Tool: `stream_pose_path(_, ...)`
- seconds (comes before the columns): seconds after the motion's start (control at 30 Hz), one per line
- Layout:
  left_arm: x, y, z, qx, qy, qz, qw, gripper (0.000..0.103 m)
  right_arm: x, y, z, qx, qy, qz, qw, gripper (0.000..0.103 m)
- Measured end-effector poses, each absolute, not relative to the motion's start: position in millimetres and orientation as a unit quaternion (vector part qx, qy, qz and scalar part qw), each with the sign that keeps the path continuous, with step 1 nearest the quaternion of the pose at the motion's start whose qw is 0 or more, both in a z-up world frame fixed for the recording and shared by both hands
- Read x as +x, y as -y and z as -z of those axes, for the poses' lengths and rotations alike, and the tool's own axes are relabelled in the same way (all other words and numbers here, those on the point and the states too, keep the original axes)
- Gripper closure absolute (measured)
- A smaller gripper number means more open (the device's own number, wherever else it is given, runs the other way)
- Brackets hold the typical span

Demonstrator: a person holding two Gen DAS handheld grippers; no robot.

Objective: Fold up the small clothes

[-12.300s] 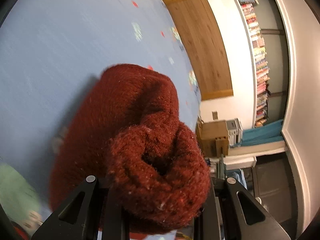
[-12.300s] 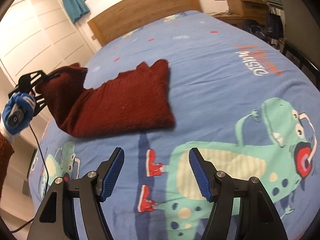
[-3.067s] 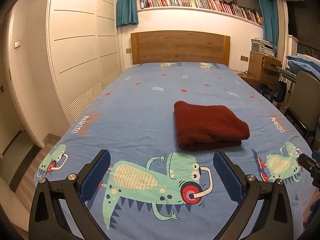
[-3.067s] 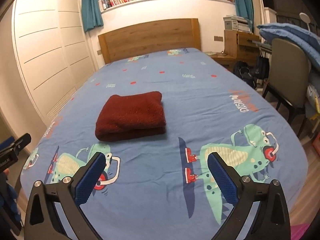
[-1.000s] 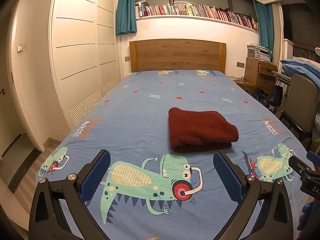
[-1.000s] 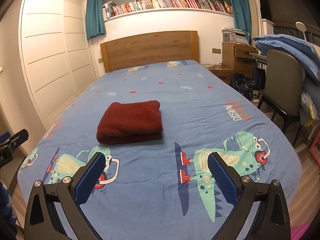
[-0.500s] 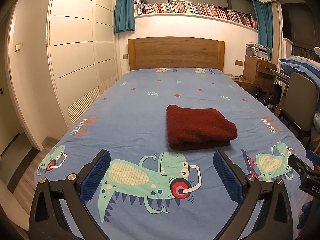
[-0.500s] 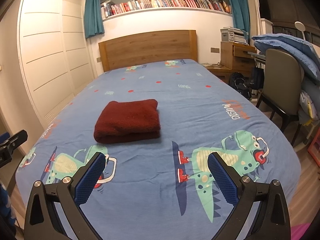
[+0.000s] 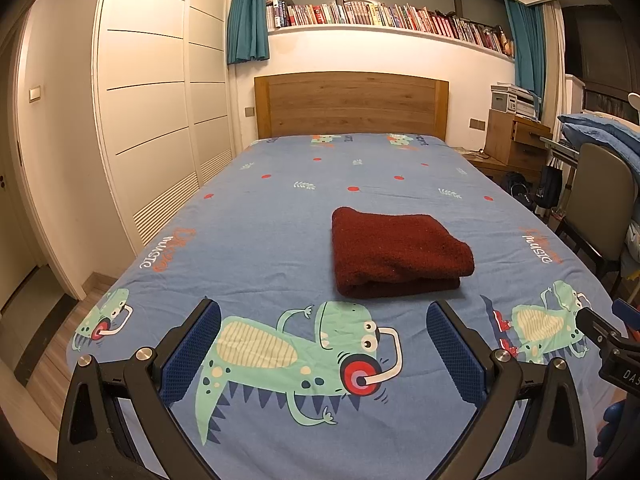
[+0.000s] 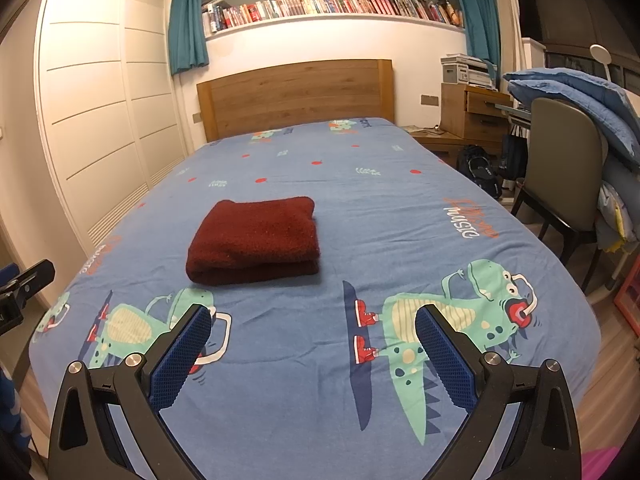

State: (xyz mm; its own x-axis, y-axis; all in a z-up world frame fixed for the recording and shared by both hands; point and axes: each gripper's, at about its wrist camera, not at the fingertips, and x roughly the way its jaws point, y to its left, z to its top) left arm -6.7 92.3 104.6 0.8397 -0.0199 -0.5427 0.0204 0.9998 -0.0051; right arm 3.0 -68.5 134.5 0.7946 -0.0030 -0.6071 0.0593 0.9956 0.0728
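Both claws, left [image 9: 323, 346] and right [image 10: 313, 346], we hold spread and empty, well back from the sweater [image 9: 394, 254]. It lies folded mid-bed [image 9: 256, 232], apart from us, so the fold looks finished.

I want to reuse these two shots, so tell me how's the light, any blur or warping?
Left wrist view: warm indoor light, sharp, folded red garment crisp with a soft shadow at its base; fisheye bends the wardrobe. Right wrist view: same warm cast, no motion blur, dark corner vignette, bookshelf curved.
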Motion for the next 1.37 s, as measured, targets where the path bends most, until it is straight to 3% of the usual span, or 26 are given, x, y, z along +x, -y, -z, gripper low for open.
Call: stream_pose_path(1.37,-11,-89,-98,0.003,-0.291,0.01,0.957,0.001,2,84,-135,0.051,-0.317,0.036,0.946,0.001)
